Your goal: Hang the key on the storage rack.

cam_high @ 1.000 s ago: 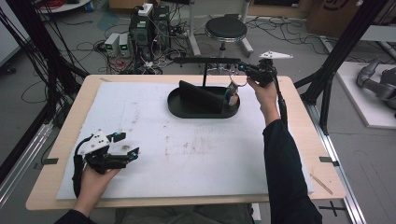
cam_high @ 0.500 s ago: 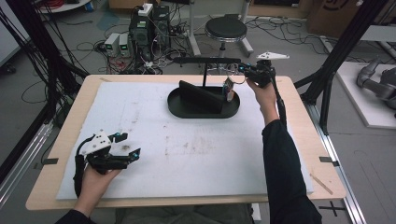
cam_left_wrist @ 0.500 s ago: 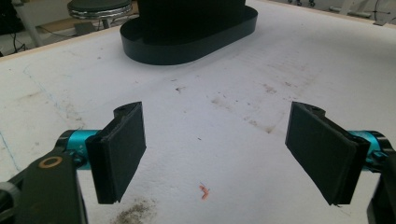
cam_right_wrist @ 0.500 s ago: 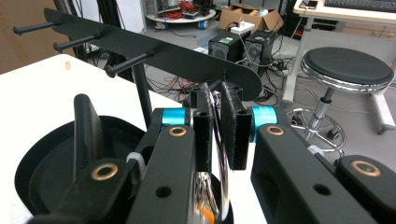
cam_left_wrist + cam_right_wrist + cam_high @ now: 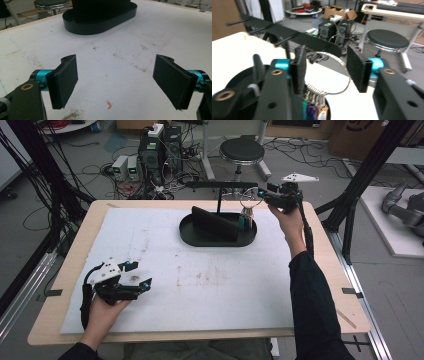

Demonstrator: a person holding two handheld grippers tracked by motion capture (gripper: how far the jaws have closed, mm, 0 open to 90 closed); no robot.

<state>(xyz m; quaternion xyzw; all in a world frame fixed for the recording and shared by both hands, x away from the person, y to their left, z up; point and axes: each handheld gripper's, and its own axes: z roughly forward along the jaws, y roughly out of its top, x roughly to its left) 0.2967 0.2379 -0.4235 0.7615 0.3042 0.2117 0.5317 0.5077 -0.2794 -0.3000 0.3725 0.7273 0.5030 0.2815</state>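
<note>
The key ring (image 5: 248, 200) sits in the upper middle of the high view, its loop hung on a peg of the black rack (image 5: 220, 185) that rises from the oval black tray (image 5: 200, 236), with its bunch of coloured keys (image 5: 245, 221) dangling straight down over the right end of that tray. In the right gripper view we see the ring (image 5: 332, 72) as a wide wire loop standing upright in the middle of the frame, its long axis vertical and the keys (image 5: 314, 107) at the bottom.

The right gripper (image 5: 264, 195) is at the ring's right side in the high view. Its 2 fingers (image 5: 355, 67) have just been opening: they stand apart on either side of the loop, and we see no pad pressing on the wire, so we read them as released.

The left gripper (image 5: 137, 275) lies well away, at the lower left of the high view over the white mat (image 5: 210, 285) on the bench (image 5: 320, 285), its fingers (image 5: 65, 80) spread wide with nothing between them.

So the right hand is by far the nearer one, and any coming move there turns on backing away toward the frame's right without catching the loop.
</note>
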